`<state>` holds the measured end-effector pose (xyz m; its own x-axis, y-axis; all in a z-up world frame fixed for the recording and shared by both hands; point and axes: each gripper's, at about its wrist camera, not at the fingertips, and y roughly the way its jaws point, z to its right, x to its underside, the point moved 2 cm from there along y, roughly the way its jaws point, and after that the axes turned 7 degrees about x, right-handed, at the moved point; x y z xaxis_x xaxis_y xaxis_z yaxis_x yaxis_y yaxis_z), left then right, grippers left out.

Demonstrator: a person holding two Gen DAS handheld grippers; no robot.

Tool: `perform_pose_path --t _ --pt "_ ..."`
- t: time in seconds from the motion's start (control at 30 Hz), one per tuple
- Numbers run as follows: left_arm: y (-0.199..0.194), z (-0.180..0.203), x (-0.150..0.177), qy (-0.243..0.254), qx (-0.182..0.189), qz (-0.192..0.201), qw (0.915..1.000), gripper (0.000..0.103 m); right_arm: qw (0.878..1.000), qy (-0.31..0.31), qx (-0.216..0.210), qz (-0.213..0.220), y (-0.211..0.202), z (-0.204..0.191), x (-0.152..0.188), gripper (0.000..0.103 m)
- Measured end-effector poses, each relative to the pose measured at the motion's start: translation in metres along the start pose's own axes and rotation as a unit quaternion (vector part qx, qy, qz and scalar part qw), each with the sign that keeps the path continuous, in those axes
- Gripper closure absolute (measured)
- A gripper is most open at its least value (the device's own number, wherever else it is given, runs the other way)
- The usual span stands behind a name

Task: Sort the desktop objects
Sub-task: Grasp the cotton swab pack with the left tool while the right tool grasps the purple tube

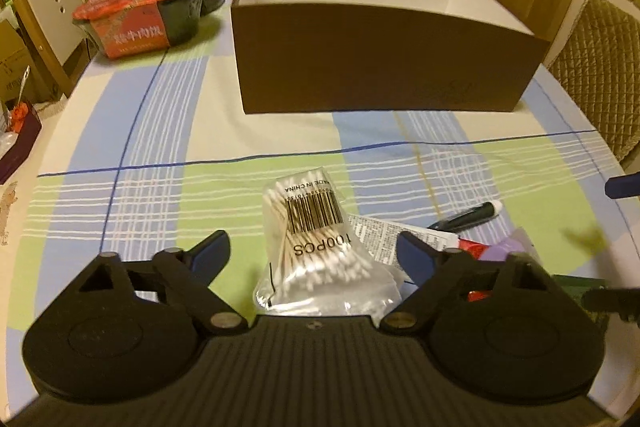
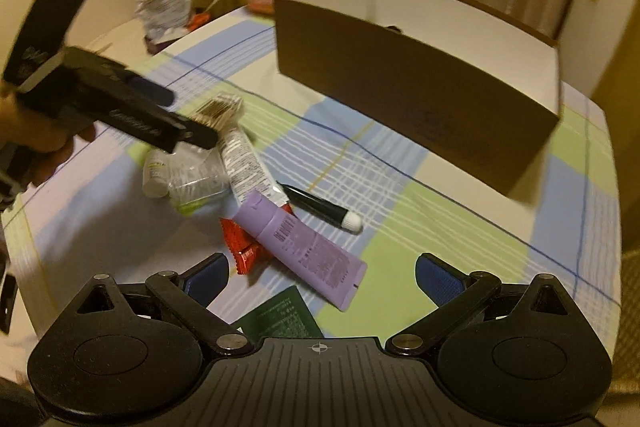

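left gripper [image 1: 314, 251]: jaws spread wide, holding nothing, low over the table; blue pads either side of the swab bag
right gripper [image 2: 322, 273]: jaws wide apart, empty, hovering above the purple tube
cotton swab bag [image 1: 316, 247]: clear plastic, barcode and "100PCS" label, lying flat between the left gripper's fingers, not gripped
green packet [image 2: 280, 319]: dark green, flat, nearest the right gripper's base, partly hidden
purple tube [image 2: 304, 251]: lies diagonally, cap end toward the pile, crimped end toward the right gripper
red wrapper [image 2: 242, 247]: small, tucked under the purple tube's left side
white tube [image 2: 246, 167]: printed text, lies across the pile, lower end touching the purple tube's cap
black pen [image 2: 322, 211]: white cap, flat on the cloth just right of the pile
small white bottle [image 2: 154, 175]: at the pile's left edge, beside a clear plastic piece
hand [image 2: 36, 143]: holds the left gripper's handle, at the right-wrist view's left edge, blurred
tablecloth [image 1: 160, 147]: plaid, blue, green, cream
brown box [image 1: 380, 67]: open top, white inside, beyond the pile, well apart from it; contents mostly hidden
instant noodle bowl [image 1: 144, 15]: red lid, far left corner of table
chair [image 1: 600, 67]: quilted back, right of box
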<state>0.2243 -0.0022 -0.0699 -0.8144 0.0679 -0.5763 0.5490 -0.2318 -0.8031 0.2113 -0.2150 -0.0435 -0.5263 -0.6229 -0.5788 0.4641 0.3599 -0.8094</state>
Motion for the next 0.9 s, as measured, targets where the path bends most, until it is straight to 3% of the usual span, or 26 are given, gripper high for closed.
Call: perform_pose_path --t 0.1,0.17,0.33,0.37,0.4,0.53,0.6,0.73,0.8,0.9 --pt "0.011 -0.005 -0.002 -0.01 0.003 -0.013 0.9999 0.036 1.0 -0.021 -0.013 -0.004 0.01 -0.001 -0.002 0.001" --pt "0.015 -0.008 -0.002 -0.019 0.006 -0.017 0.9997 0.051 0.999 -0.037 -0.022 -0.004 0.016 -0.003 -0.003 0.001" --pt "0.01 -0.013 -0.002 -0.026 0.009 -0.012 0.9996 0.069 0.995 -0.096 -0.041 0.003 0.028 -0.012 -0.008 0.001" --pt "0.007 -0.014 -0.003 -0.027 0.009 -0.01 0.9996 0.074 0.993 -0.109 -0.043 0.004 0.03 -0.013 -0.008 0.007" --pt "0.005 -0.015 -0.003 -0.027 0.009 -0.008 0.9995 0.075 0.991 -0.123 -0.045 0.005 0.032 -0.015 -0.009 0.016" --pt "-0.005 -0.02 -0.004 -0.03 0.01 -0.001 0.9995 0.078 0.982 -0.178 -0.054 0.008 0.04 -0.023 -0.011 0.018" --pt "-0.011 -0.022 -0.004 -0.033 0.01 0.003 0.9994 0.079 0.977 -0.206 -0.058 0.01 0.044 -0.026 -0.013 0.031" --pt "-0.02 -0.028 0.0 -0.042 0.006 0.009 0.999 0.079 0.966 -0.252 -0.063 0.011 0.051 -0.031 -0.015 0.036" --pt "-0.023 -0.03 0.002 -0.047 0.005 0.01 0.9988 0.079 0.961 -0.271 -0.063 0.008 0.054 -0.032 -0.015 0.047" --pt "-0.026 -0.031 0.006 -0.052 0.005 0.012 0.9986 0.079 0.956 -0.287 -0.065 0.007 0.057 -0.033 -0.016 0.047"
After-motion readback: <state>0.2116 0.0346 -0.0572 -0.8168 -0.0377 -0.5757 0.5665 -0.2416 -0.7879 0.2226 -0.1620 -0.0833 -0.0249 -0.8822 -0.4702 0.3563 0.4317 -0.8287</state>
